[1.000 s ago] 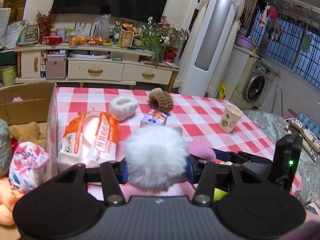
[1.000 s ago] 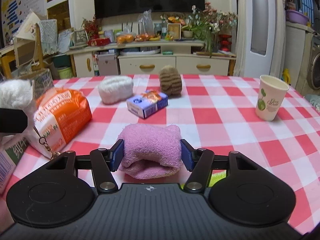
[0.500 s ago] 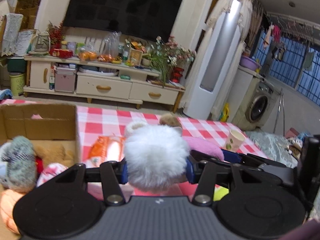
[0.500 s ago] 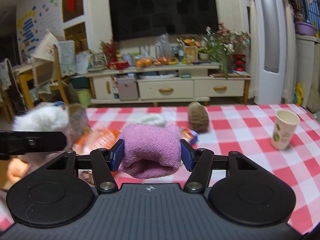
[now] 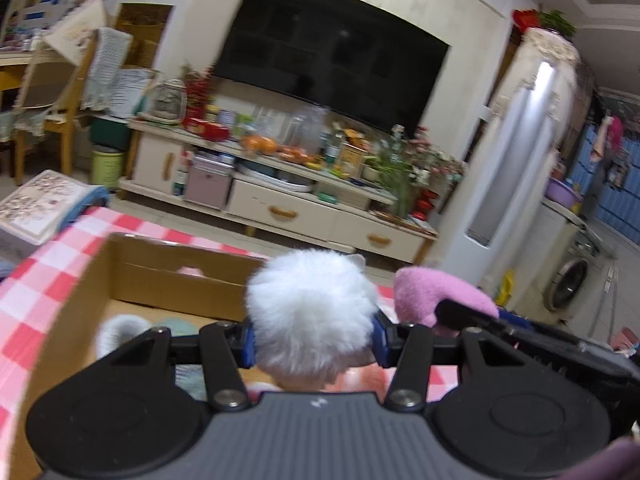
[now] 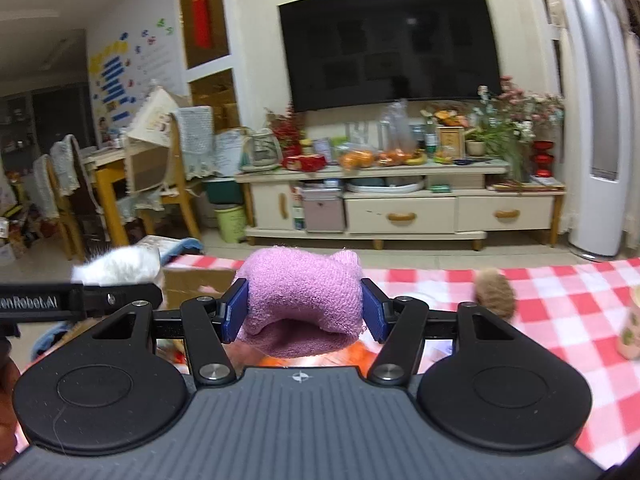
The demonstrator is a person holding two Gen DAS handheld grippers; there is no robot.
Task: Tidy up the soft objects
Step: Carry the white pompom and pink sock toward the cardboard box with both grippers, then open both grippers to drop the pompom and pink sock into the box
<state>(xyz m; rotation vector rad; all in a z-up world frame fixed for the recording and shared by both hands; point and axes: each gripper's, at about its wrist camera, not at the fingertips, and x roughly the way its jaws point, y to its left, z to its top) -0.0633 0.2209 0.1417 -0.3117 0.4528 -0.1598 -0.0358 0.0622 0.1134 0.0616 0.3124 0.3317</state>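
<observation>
My left gripper (image 5: 312, 338) is shut on a white fluffy pom-pom (image 5: 310, 308) and holds it above the open cardboard box (image 5: 176, 276), which holds several soft toys. My right gripper (image 6: 304, 312) is shut on a folded pink sock (image 6: 302, 300), lifted above the red-checked table (image 6: 552, 300). The pink sock also shows in the left wrist view (image 5: 432, 294), just right of the pom-pom. The pom-pom shows in the right wrist view (image 6: 120, 266), at the left. A brown knitted roll (image 6: 494, 292) lies on the table to the right.
A paper cup (image 6: 632, 332) stands at the table's right edge. Behind the table are a TV cabinet (image 6: 400, 208) crowded with items, a tall white air conditioner (image 6: 596, 120) and yellow chairs (image 6: 120, 188) at the left.
Both grippers have lifted and swung left with their loads. The left gripper now hangs over the cardboard box, and the right gripper has followed beside it.
</observation>
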